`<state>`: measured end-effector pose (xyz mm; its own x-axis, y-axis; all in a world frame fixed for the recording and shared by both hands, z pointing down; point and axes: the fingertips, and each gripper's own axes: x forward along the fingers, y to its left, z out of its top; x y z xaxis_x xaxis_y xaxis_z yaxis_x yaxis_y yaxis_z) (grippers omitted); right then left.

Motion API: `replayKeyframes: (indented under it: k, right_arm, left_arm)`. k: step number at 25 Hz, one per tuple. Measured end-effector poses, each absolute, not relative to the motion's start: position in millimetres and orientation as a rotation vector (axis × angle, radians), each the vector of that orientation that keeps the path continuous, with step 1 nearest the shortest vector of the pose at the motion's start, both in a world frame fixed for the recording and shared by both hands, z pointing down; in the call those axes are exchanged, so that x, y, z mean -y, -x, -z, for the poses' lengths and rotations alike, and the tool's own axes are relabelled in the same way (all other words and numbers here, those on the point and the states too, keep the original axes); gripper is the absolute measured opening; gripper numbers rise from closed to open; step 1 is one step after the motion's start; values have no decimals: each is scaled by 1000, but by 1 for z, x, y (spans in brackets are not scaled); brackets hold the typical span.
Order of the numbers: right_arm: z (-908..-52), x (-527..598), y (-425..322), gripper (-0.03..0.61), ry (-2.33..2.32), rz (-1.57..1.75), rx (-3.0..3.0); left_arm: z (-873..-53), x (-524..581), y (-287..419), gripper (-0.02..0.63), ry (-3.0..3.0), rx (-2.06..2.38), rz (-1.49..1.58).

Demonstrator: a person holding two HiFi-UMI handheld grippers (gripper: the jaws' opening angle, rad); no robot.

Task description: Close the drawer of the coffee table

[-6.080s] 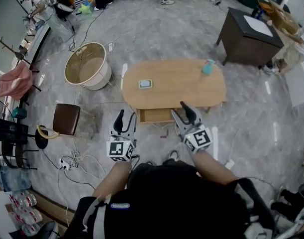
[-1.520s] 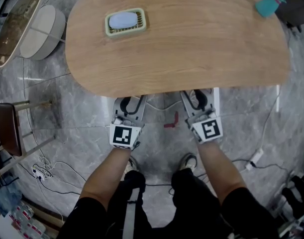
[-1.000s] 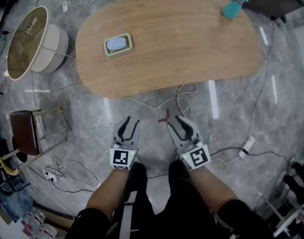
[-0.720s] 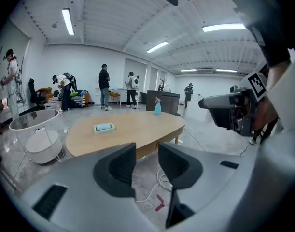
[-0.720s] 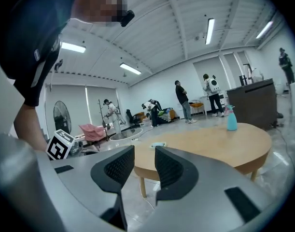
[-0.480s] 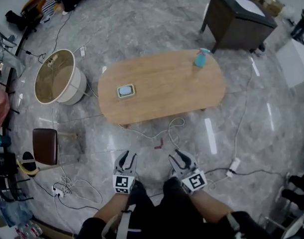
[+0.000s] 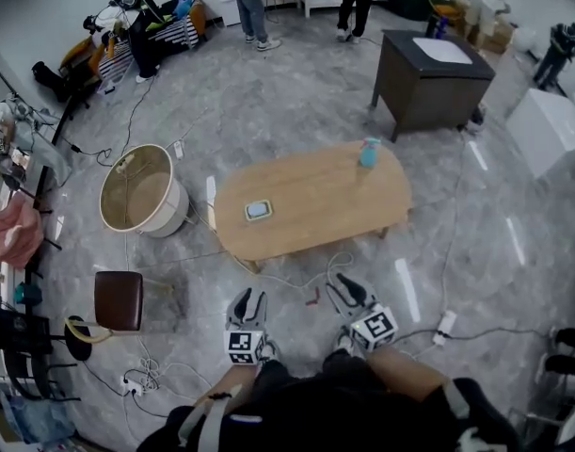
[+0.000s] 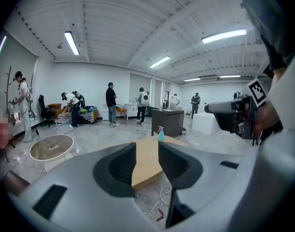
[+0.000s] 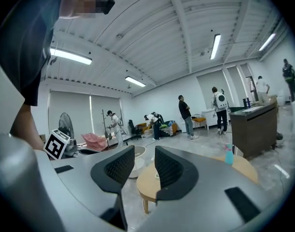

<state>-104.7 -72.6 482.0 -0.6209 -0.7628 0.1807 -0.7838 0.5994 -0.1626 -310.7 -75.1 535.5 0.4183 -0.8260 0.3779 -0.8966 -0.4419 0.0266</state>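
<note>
The oval wooden coffee table [image 7: 315,196] stands mid-floor, and no drawer sticks out from its near edge. On it are a green soap dish [image 7: 259,210] and a teal spray bottle [image 7: 368,152]. My left gripper [image 7: 248,298] and right gripper [image 7: 344,282] are held up well short of the table, side by side, both open with nothing between the jaws. The table [image 8: 148,159] and the spray bottle [image 8: 161,133] show through the left gripper [image 8: 147,151]. Through the right gripper [image 9: 144,153] the table [image 9: 149,180] shows with the spray bottle [image 9: 229,154] on it.
A round white tub [image 7: 141,191] sits left of the table and a brown stool [image 7: 118,299] nearer me on the left. A dark cabinet [image 7: 428,69] stands behind the table. Cables [image 7: 311,273] and a power strip [image 7: 445,323] lie on the floor. People stand at the far wall.
Both grippers have risen and drawn back from the table's near edge; the table now looks smaller and farther. The drawer that stuck out earlier no longer shows.
</note>
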Motion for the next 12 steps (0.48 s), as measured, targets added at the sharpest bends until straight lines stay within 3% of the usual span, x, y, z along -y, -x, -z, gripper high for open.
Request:
replayKeyframes:
  k: [12]
  right_arm:
    - [-373, 47, 161, 126, -1312, -140, 2789]
  left_arm:
    - [-406, 68, 357, 127, -2536, 1510, -267]
